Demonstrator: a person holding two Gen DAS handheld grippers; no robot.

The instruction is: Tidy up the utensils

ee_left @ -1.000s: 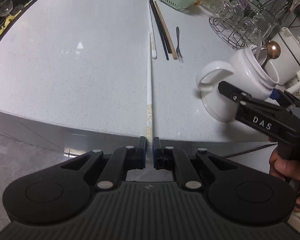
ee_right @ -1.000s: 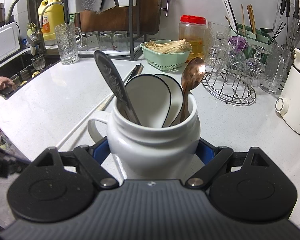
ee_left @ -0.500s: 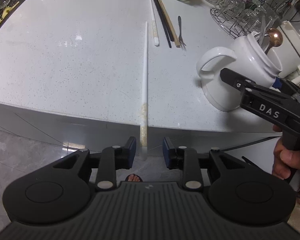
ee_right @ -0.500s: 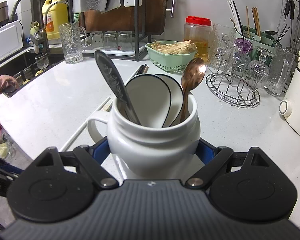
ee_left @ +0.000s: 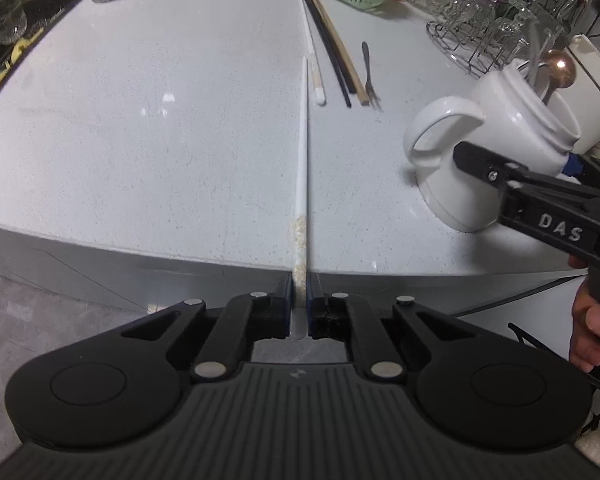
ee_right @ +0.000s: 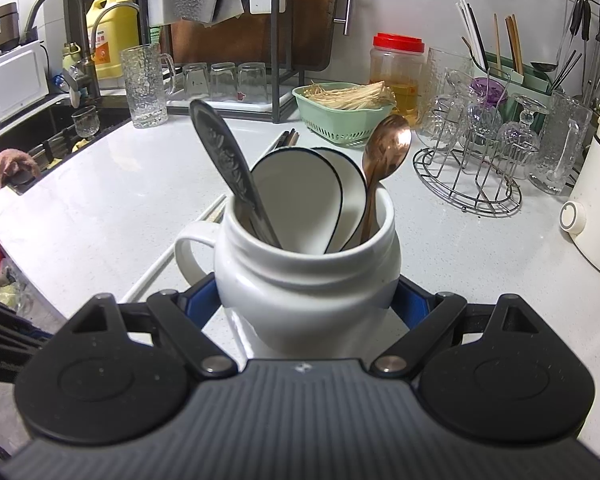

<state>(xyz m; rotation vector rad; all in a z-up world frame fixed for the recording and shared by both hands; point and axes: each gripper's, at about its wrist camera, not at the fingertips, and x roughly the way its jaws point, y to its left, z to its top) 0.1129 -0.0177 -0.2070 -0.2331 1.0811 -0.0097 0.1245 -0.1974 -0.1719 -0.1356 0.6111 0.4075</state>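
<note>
The left gripper is closing its jaws on the speckled end of a white chopstick, which runs toward twelve o'clock over the counter. At three o'clock, the right gripper clamps a white mug holding spoons.

A white chopstick with a speckled beige end is seen on the pale, finely flecked counter. In the white jug, a copper spoon, a grey embossed handle and black-rimmed white spoons are seen.
</note>
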